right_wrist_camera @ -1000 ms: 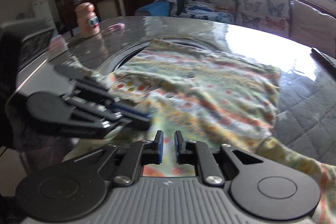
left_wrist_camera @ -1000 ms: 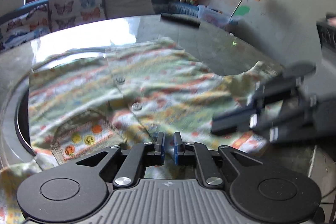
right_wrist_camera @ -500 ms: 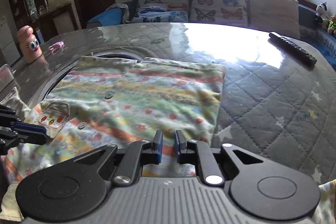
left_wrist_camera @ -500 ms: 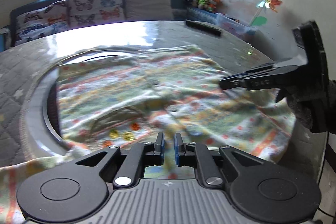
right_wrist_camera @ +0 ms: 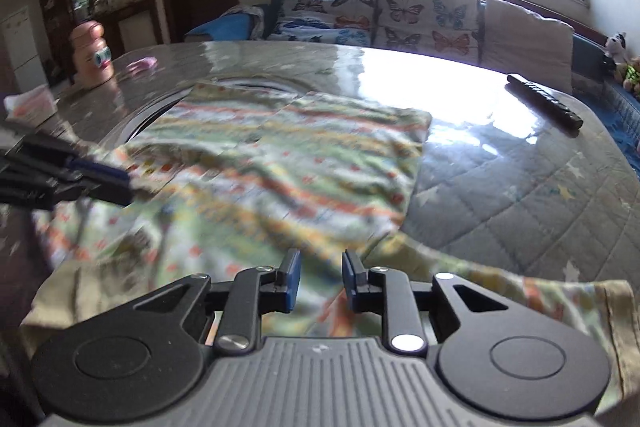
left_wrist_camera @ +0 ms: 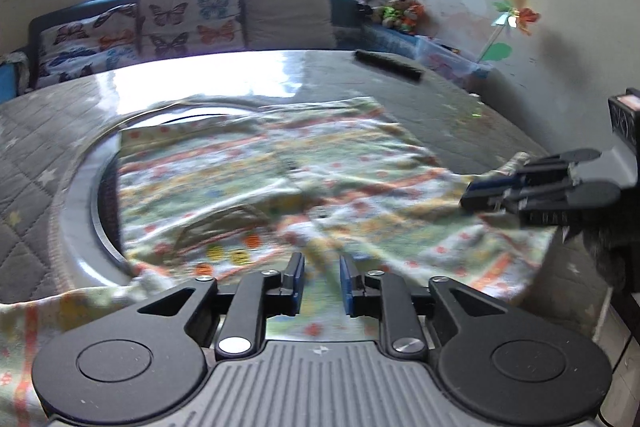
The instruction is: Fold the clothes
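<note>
A patterned shirt [left_wrist_camera: 280, 187] with green, orange and white stripes lies spread on the round table; it also shows in the right wrist view [right_wrist_camera: 288, 163]. My left gripper [left_wrist_camera: 322, 283] is open over the shirt's near edge, with nothing between its jaws. My right gripper [right_wrist_camera: 318, 281] is open above the near hem, also empty. Each gripper shows from the side in the other's view, the right one [left_wrist_camera: 520, 187] over the shirt's right sleeve, the left one [right_wrist_camera: 80, 175] over the left part.
The table [right_wrist_camera: 520, 195] has a quilted grey cover and a round inset ring [left_wrist_camera: 80, 211]. A black remote [right_wrist_camera: 544, 103] lies far right. A pink bottle [right_wrist_camera: 94, 55] stands far left. A sofa with butterfly cushions [left_wrist_camera: 188, 19] is behind.
Both grippers' jaws have opened from nearly shut. Both have drawn back toward the near edge, and the shirt lies released on the table.
</note>
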